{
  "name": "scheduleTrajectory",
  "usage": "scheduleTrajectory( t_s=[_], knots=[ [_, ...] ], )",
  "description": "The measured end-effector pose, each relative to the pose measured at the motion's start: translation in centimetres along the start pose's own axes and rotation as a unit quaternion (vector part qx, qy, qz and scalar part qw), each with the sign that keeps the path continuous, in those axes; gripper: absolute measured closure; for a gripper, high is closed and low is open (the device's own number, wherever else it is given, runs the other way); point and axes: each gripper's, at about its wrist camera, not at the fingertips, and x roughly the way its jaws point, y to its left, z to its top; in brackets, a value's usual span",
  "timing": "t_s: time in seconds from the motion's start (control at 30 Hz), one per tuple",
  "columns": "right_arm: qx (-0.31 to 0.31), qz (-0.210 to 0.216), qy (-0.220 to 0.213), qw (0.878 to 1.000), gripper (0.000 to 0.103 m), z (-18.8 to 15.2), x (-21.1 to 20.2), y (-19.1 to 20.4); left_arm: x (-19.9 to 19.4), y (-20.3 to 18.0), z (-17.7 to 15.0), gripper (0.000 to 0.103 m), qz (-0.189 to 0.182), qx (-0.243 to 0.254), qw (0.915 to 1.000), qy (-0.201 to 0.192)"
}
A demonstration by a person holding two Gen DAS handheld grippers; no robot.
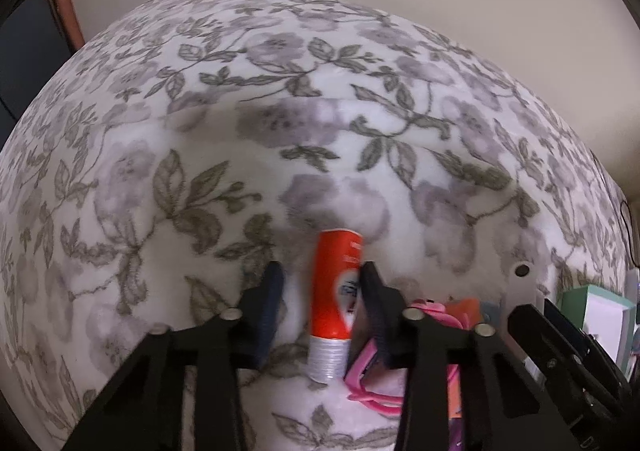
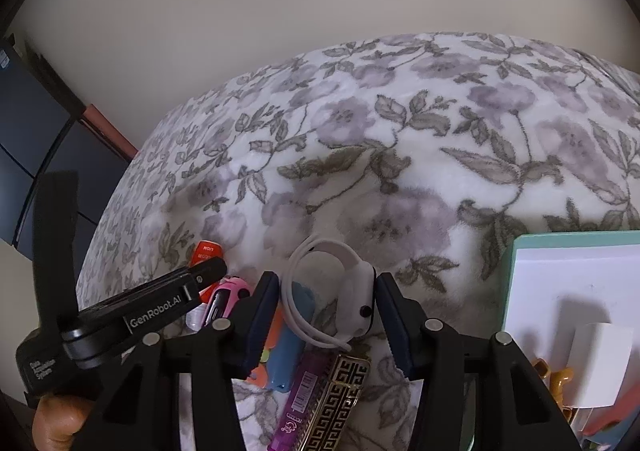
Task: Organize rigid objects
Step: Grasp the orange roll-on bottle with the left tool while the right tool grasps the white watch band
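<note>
In the left wrist view my left gripper (image 1: 322,285) is open around an orange glue stick (image 1: 335,291) with a white ribbed base, lying on the floral blanket (image 1: 280,123); its right finger (image 1: 374,291) touches the stick and the left finger stands apart. In the right wrist view my right gripper (image 2: 326,309) is open around a white smartwatch (image 2: 352,303) with its looped white cable (image 2: 298,303). The watch lies against the right finger (image 2: 390,315). The left gripper body (image 2: 156,311) shows at left over the glue stick (image 2: 205,253).
A pile lies under the right gripper: a blue and orange item (image 2: 286,347), a purple tube (image 2: 302,395), a black and gold patterned case (image 2: 336,399), a pink toy (image 2: 230,297). A teal-rimmed white box (image 2: 572,291) holding small items stands at right. Pink items (image 1: 372,379) lie beside the glue stick.
</note>
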Motion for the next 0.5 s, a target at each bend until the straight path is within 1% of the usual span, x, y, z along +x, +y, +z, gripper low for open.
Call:
scheduleTrajectory(
  t_s=[0.07, 0.2, 0.33, 0.5],
  knots=[
    [0.000, 0.000, 0.000, 1.000, 0.050, -0.02, 0.00, -0.01, -0.09, 0.00, -0.18, 0.072, 0.004, 0.004, 1.0000, 0.000],
    [0.003, 0.003, 0.004, 1.000, 0.051, -0.08, 0.17, 0.03, -0.40, 0.41, -0.38, 0.076, -0.001, -0.004, 1.0000, -0.001],
    [0.003, 0.004, 0.014, 1.000, 0.053, -0.46, 0.84, 0.12, -0.50, 0.46, -0.53, 0.077, 0.001, -0.003, 1.0000, -0.001],
    [0.005, 0.008, 0.013, 1.000, 0.054, -0.52, 0.86, -0.01, -0.51, 0.30, -0.73, 0.077, 0.006, 0.000, 1.0000, -0.004]
  ],
)
